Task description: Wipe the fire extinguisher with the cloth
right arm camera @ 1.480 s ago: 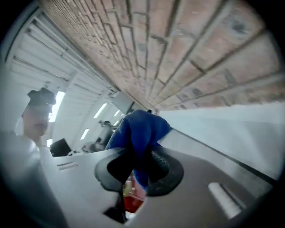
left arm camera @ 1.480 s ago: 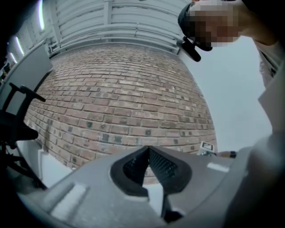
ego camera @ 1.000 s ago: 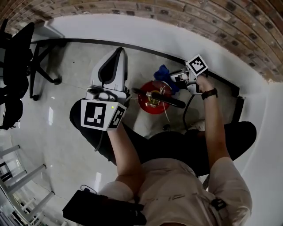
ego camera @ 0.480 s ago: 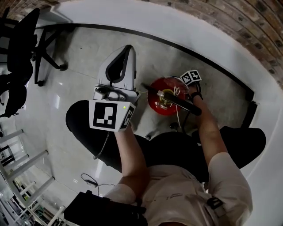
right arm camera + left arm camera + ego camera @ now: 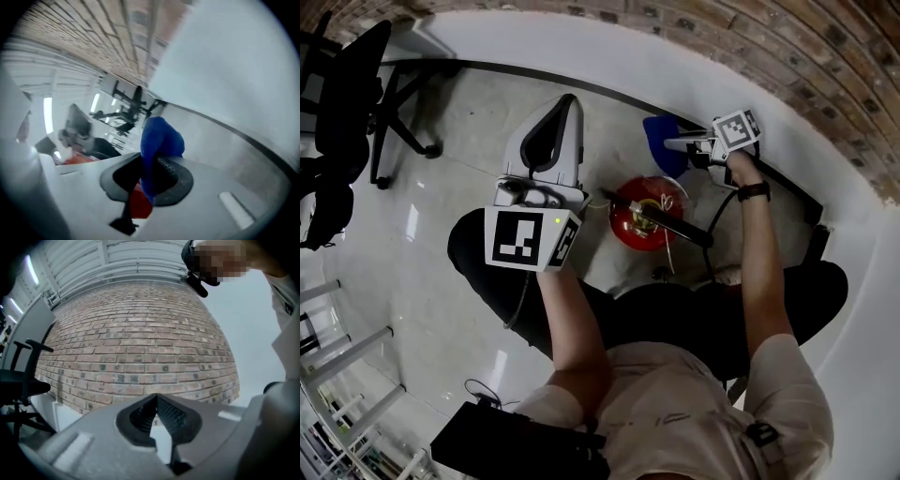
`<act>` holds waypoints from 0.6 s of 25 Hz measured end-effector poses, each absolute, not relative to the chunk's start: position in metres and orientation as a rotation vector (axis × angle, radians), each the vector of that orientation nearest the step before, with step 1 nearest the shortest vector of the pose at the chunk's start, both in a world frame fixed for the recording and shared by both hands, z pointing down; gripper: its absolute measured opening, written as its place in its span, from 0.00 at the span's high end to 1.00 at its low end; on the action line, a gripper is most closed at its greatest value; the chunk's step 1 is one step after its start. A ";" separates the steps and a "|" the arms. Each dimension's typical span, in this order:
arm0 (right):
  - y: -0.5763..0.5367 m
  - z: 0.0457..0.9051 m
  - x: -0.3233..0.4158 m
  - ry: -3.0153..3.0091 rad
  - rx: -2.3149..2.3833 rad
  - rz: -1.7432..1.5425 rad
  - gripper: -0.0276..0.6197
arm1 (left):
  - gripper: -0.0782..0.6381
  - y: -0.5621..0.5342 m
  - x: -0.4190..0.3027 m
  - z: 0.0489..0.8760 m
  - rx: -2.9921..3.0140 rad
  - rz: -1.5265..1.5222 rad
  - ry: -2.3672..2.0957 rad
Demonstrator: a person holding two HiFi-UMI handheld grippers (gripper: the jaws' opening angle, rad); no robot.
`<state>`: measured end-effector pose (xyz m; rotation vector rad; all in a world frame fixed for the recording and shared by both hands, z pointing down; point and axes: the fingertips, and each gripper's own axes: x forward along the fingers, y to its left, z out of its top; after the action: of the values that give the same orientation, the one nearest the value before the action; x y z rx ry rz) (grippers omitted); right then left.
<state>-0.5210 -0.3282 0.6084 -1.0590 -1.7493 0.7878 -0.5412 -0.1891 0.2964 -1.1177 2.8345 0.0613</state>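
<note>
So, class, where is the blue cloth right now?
In the head view, the blue cloth is clamped in the right tool, just beyond the red fire extinguisher.

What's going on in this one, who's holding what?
A person is working on a red fire extinguisher that stands on the floor near a brick wall. The right claw is shut on a blue cloth, held on the wall side of the extinguisher. In the head view the cloth seems not to be touching it. The left claw is shut on nothing and is raised to one side, pointing at the wall.
</note>
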 end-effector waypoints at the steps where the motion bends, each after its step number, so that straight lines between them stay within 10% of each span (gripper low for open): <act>1: -0.324 0.564 -0.525 -1.735 -1.154 0.844 0.86 | 0.89 -0.187 -0.542 0.294 -1.109 0.060 2.833; 7: -0.254 0.405 -0.507 -1.540 -1.709 0.639 0.86 | 0.89 -0.174 -0.547 0.289 -1.068 0.077 2.844; 15: -0.194 0.449 -0.468 -1.017 -1.907 0.673 0.86 | 0.89 -0.159 -0.552 0.303 -1.027 0.074 2.887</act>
<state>-0.4681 -0.1936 0.4492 -1.9074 -1.0172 0.6730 -0.5520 -0.1592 0.3035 -1.0274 2.8869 0.0742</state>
